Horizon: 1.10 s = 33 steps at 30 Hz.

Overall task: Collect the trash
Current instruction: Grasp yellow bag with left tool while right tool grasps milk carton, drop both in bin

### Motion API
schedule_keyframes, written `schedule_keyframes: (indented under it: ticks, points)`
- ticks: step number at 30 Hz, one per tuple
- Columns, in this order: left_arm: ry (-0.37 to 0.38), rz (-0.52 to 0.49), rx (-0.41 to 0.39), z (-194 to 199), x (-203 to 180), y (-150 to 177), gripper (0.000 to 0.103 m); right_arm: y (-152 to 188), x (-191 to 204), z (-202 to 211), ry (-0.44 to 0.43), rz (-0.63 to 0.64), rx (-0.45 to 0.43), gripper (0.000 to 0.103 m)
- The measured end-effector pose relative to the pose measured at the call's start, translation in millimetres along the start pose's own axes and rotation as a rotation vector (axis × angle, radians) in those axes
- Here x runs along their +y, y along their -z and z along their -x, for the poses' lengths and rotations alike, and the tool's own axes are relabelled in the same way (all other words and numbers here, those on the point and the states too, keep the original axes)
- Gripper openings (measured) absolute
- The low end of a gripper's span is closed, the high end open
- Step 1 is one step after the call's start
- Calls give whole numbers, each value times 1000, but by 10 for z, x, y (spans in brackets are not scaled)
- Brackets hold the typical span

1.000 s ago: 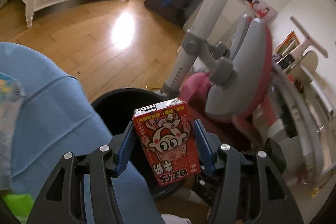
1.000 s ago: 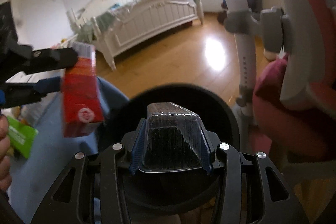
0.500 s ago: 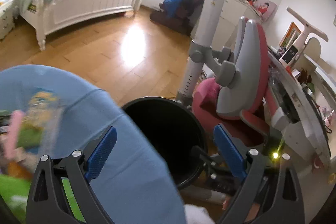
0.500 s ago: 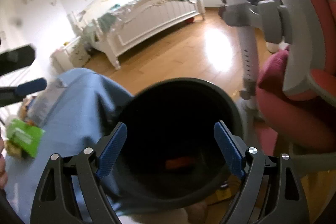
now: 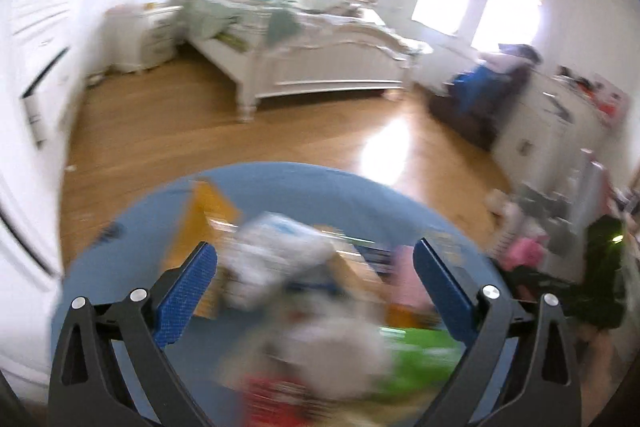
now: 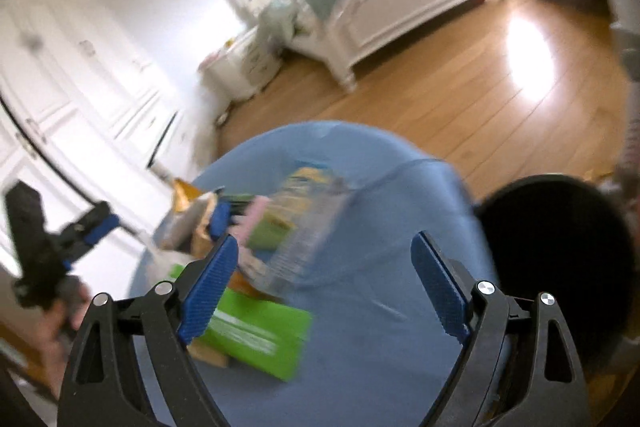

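Blurred trash [image 5: 304, 291], a green box [image 6: 256, 335] among it, lies heaped on the round blue desk [image 6: 384, 367] beside the black bin [image 6: 560, 259]. Above it, left tongs [image 5: 316, 291] and right tongs [image 6: 324, 283] are both opening, nothing between them.

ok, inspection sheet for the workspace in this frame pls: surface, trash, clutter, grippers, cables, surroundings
Surface: round blue table, partly bare.
Job's things: green box, clear bottle, blurred wrappers and cartons still on the table; black bin at the table's right edge.
Clutter: nothing seen beyond the trash.
Grippers: left gripper and right gripper opening, nothing between the fingers.
Cables: nothing seen.
Surroundings: white bed, wood floor, wardrobe.
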<state>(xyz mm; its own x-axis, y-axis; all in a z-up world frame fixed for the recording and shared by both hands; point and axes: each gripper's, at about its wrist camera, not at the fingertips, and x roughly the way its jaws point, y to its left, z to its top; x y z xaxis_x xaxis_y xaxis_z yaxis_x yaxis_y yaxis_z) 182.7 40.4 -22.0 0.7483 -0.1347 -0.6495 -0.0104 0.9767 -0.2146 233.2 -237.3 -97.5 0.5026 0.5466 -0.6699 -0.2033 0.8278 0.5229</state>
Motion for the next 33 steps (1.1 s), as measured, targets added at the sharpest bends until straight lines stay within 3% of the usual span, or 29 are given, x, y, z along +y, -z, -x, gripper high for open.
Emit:
schedule_keyframes:
  ticks: [6, 8, 9, 12, 15, 16, 18, 23, 27, 30, 33]
  points:
    - [-49, 53, 142, -714, 663, -219, 98, -394, 294, -681, 91, 5, 180, 87]
    - [-64, 55, 170, -918, 765, -269, 98, -458, 351, -870, 151, 39, 236, 78]
    - [-69, 60, 183, -996, 811, -287, 97, -478, 366, -951, 189, 57, 255, 66]
    - [-62, 45, 206, -1117, 908, -327, 95, -514, 421, -999, 208, 83, 252, 65]
    - [-68, 23, 243, -1163, 877, -251, 63, -463, 470, -957, 216, 112, 231, 60]
    - [-70, 5, 223, -1136, 857, -241, 48, -446, 468, -944, 215, 117, 224, 58]
    - [-62, 14, 215, -1029, 874, -172, 44, -386, 474, -870, 194, 118, 202, 53]
    - [-48, 51, 71, -481, 737, -102, 43, -261, 396, -548, 96, 98, 95, 51]
    - [16, 37, -38, 36, 401, -109, 43, -145, 495, -29, 30, 134, -74, 51]
    - [134, 1, -82, 337, -45, -108, 43, 37, 624, 484, 59, 232, -268, 51]
    - [275, -37, -39, 356, -584, -93, 43, 239, 609, 951, 142, 288, -435, 51]
